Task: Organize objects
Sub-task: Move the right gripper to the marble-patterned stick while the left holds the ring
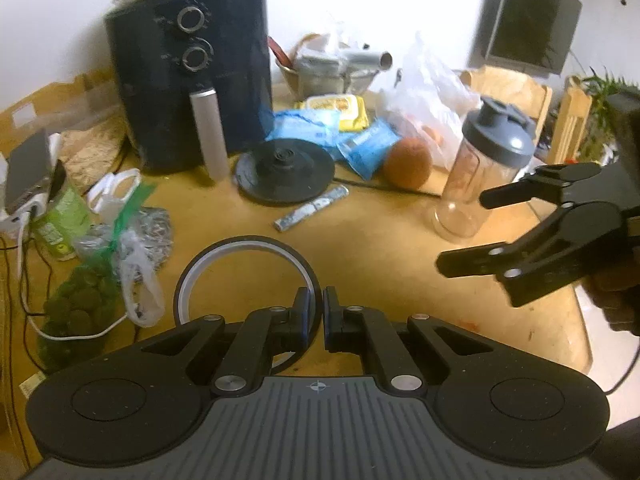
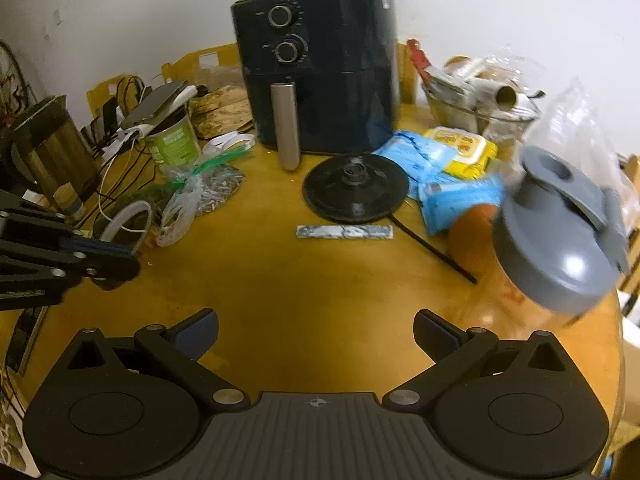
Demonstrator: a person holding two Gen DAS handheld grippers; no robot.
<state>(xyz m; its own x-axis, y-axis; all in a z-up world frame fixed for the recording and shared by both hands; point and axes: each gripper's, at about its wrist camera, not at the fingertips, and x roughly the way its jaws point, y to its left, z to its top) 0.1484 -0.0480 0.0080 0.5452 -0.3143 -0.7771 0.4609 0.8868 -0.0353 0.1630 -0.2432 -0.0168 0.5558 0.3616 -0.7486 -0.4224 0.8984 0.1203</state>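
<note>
So my left gripper [image 1: 322, 312] is clenched on a black ring with a white inner edge [image 1: 248, 248], pinching its rim at the side nearest me, and the ring hangs out in front of the fingers, above the wooden table [image 1: 380, 248]. My right gripper [image 2: 316, 336] is released, jaws spread wide with nothing between them, just bare tabletop under it. Using the big dark air fryer [image 2: 316, 68] as the landmark: the round black kettle base [image 2: 354, 190] sits right in front of it, a bit to the right, and a thin silvery wrapped bar [image 2: 344, 232] lies flat just past that, closer to me. Right of the fryer there's a pile of blue packets [image 2: 416, 160] and a yellow wipes pack [image 2: 464, 150], then an orange fruit [image 2: 468, 236] partly behind a clear shaker bottle with a grey lid [image 2: 560, 240], which stands on the table and looks blurry from my right camera. Left of the fryer is a green can [image 2: 174, 144], some plastic bags [image 2: 188, 196] and a mess of cables [image 2: 116, 176]. Farther left stands a metal kettle [image 2: 52, 148]. From my left camera the right gripper shows open near the shaker, not touching it.
</note>
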